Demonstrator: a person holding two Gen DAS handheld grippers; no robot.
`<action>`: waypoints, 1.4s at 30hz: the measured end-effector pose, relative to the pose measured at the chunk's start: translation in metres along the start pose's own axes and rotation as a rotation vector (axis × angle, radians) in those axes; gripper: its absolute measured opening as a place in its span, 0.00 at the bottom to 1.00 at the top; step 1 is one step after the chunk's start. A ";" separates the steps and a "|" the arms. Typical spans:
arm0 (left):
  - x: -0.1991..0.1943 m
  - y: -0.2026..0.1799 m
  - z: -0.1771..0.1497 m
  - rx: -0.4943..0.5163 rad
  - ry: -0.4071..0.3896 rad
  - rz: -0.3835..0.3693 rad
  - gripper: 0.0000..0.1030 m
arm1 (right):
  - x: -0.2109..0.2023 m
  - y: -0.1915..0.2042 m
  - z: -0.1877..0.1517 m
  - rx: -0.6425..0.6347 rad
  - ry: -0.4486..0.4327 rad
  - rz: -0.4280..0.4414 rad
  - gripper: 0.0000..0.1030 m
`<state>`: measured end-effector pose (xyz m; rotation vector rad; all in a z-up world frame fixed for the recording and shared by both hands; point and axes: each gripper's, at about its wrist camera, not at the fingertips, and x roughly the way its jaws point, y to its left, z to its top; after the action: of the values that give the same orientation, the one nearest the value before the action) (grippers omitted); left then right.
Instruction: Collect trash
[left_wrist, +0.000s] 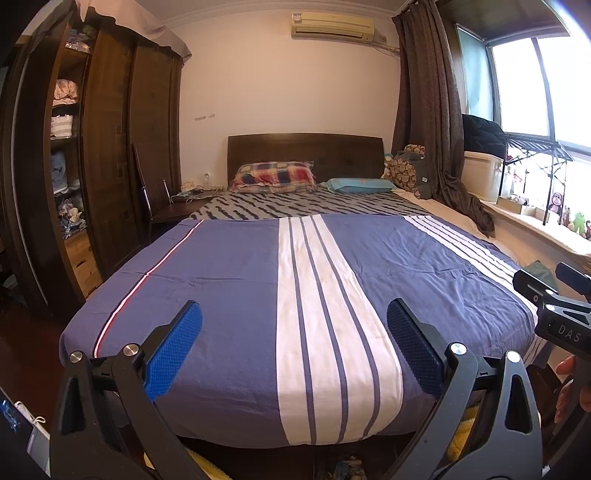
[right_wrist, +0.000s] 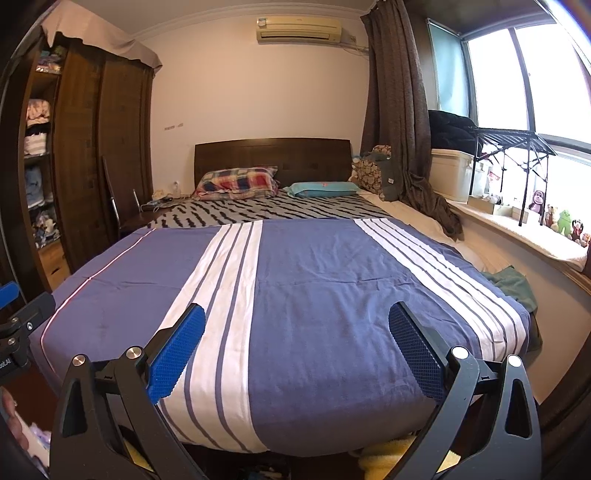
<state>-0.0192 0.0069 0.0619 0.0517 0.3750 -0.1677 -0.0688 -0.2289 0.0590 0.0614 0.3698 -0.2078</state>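
Observation:
My left gripper (left_wrist: 293, 314) is open and empty, held above the foot of a bed with a blue and white striped cover (left_wrist: 229, 280). My right gripper (right_wrist: 297, 314) is open and empty too, above the same cover (right_wrist: 325, 280). The right gripper also shows at the right edge of the left wrist view (left_wrist: 554, 295). No trash is plainly visible on the bed. A crumpled green cloth (right_wrist: 513, 282) lies at the bed's right edge. Small items lie on the nightstand (left_wrist: 188, 195) left of the pillows.
A dark wooden wardrobe (left_wrist: 103, 155) with open shelves stands left. A plaid pillow (left_wrist: 275, 177) and a teal pillow (left_wrist: 358, 184) lie at the headboard. A windowsill (right_wrist: 517, 229) with toys, a black rack and a brown curtain (right_wrist: 399, 110) are right.

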 end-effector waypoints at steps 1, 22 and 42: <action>-0.001 0.000 0.000 0.000 -0.001 0.000 0.92 | 0.000 0.001 0.000 0.000 0.000 0.000 0.97; -0.005 -0.001 0.002 0.000 -0.006 0.011 0.92 | -0.001 0.001 0.002 0.002 0.001 0.004 0.97; -0.004 -0.002 0.004 0.004 -0.001 0.021 0.92 | -0.001 0.003 0.002 0.004 -0.002 0.001 0.97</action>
<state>-0.0217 0.0048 0.0672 0.0599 0.3728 -0.1476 -0.0683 -0.2255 0.0619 0.0656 0.3674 -0.2075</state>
